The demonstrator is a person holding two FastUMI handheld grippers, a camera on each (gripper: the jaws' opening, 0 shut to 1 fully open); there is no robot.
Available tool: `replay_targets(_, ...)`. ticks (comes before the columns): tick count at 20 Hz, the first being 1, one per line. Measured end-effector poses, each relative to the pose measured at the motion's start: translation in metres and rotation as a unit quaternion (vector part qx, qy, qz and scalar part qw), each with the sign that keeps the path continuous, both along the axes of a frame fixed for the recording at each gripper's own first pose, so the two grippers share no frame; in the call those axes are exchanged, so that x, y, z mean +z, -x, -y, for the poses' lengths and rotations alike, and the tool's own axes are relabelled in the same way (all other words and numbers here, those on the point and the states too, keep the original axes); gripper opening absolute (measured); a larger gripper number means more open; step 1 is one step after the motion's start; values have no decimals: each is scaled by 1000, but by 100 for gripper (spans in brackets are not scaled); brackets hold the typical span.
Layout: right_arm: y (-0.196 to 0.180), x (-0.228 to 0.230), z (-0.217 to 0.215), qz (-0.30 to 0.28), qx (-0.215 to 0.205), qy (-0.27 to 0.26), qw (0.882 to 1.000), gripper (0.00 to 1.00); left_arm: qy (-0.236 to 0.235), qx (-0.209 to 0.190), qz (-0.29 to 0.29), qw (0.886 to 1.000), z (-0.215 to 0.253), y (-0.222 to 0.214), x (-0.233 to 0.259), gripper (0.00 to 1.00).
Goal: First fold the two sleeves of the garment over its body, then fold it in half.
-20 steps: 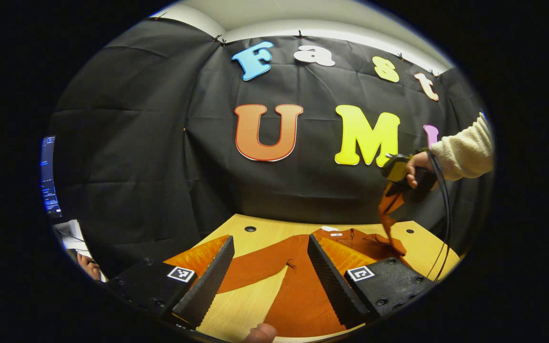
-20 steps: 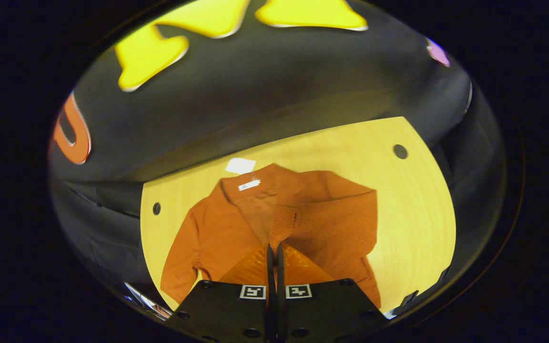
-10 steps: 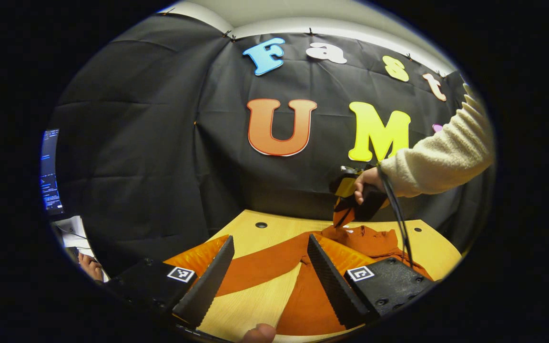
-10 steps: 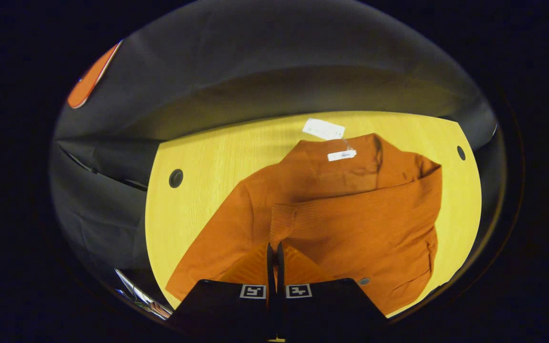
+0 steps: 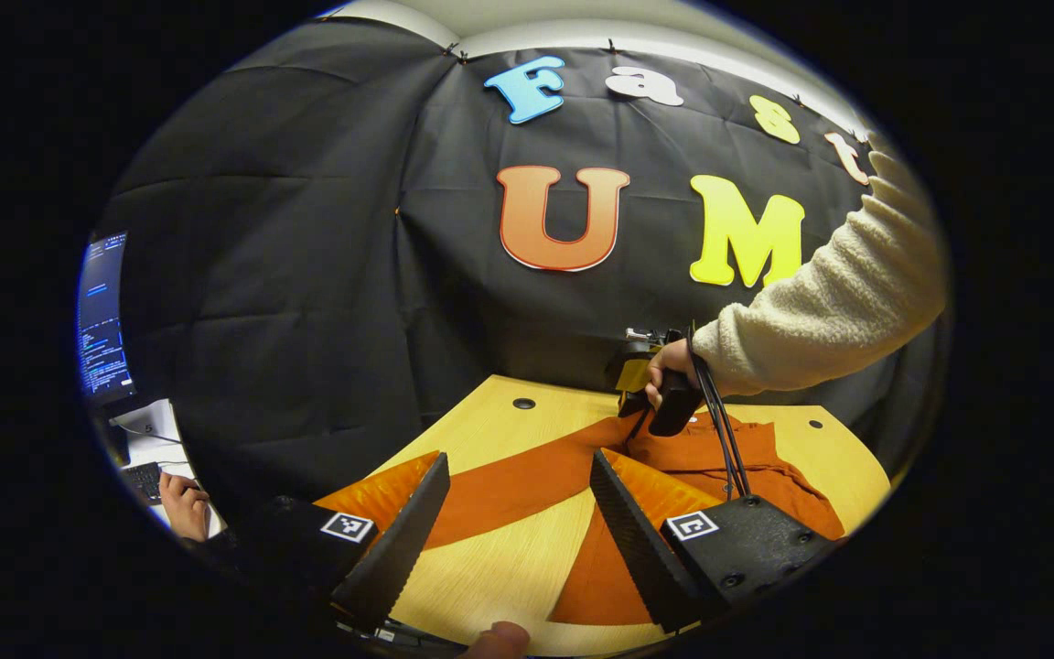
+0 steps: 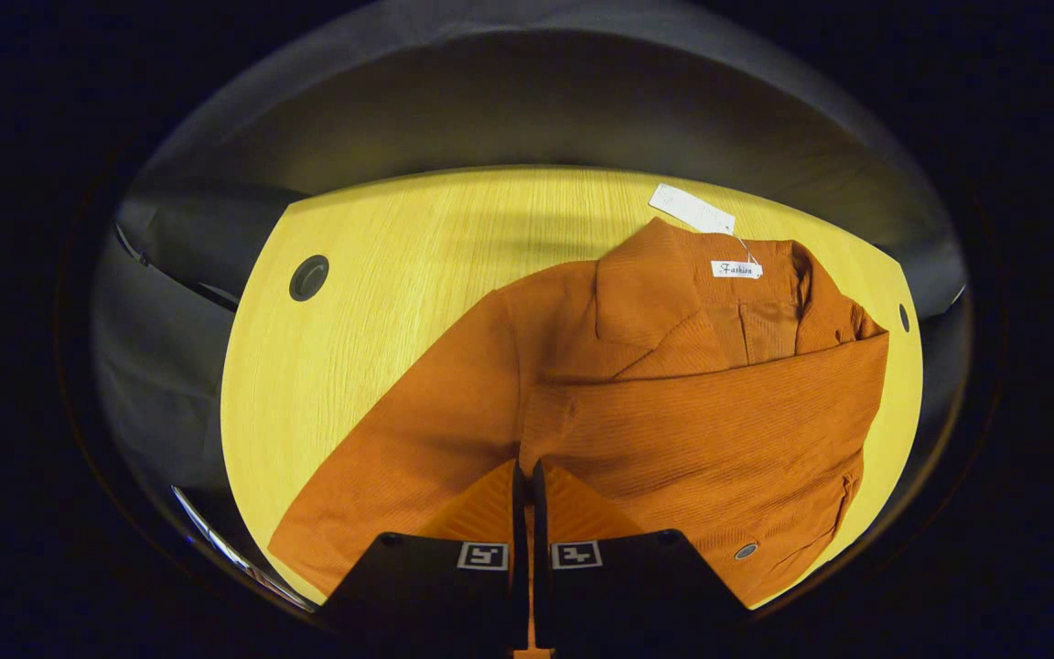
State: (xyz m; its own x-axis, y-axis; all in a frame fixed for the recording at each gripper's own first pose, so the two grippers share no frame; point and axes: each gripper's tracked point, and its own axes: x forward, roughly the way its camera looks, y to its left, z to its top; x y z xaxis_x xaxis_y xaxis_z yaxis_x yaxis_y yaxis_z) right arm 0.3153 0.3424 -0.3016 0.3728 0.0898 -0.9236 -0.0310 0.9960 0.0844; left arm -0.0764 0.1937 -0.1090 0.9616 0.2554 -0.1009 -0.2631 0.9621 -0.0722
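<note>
An orange jacket [image 6: 673, 412] lies on the light wooden table [image 6: 381, 275], collar and white tag [image 6: 692, 209] at the far side. Its right sleeve [image 6: 719, 403] lies folded across the chest. My right gripper [image 6: 527, 469] is shut on that sleeve's cuff, low over the jacket's body. In the left gripper view, the right gripper [image 5: 644, 419] hangs from a hand in a cream fleece sleeve [image 5: 820, 311], just above the jacket [image 5: 728, 458]. The other sleeve [image 5: 509, 485] stretches out flat toward my left gripper [image 5: 518, 462], which hovers open above it with nothing between its fingers.
Round cable holes sit in the table near its far corners [image 6: 308, 277] [image 5: 523, 404]. A monitor [image 5: 102, 320] and a person's hand on a keyboard [image 5: 184, 508] are off the table's left. A black cable [image 5: 719, 439] runs from the right gripper over the jacket.
The right gripper has come down and leftward with the sleeve, which hung in the air a second ago and is now laid across the chest. The left gripper stays open, barely shifted.
</note>
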Motion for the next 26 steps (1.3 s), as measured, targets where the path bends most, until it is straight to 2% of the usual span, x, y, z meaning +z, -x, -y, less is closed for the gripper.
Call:
replay_targets(1,0,1,-1,0,1,-3,1000,4,1,0,-2,1000,2,1,0,100)
replay_targets(2,1,3,0,-1,-2,-4,1000,10,0,2,-3,1000,2,1,-1,100)
replay_targets(5,2,6,-7,-2,-3,-28,1000,12,5,13,-2,1000,4,1,1,100)
replay_targets(7,3,15,-12,2,2,-49,999,24,8,11,-1,1000,11,3,3,100)
replay_targets(8,2,20,-12,6,4,-56,998,26,5,10,-4,1000,13,2,2,100)
replay_targets(12,10,42,-14,22,29,-79,996,99,6,28,-18,999,10,-2,0,100)
replay_targets(15,18,71,-7,47,48,-97,993,99,21,50,-30,998,3,-8,-2,100)
replay_targets(20,45,123,33,91,82,-110,986,99,25,97,-49,994,-26,-23,-6,100)
replay_targets(24,77,153,87,135,89,-115,980,99,64,146,-87,983,-62,-32,-38,100)
replay_targets(26,97,162,115,160,109,-106,975,99,76,158,-110,978,-72,-40,-51,100)
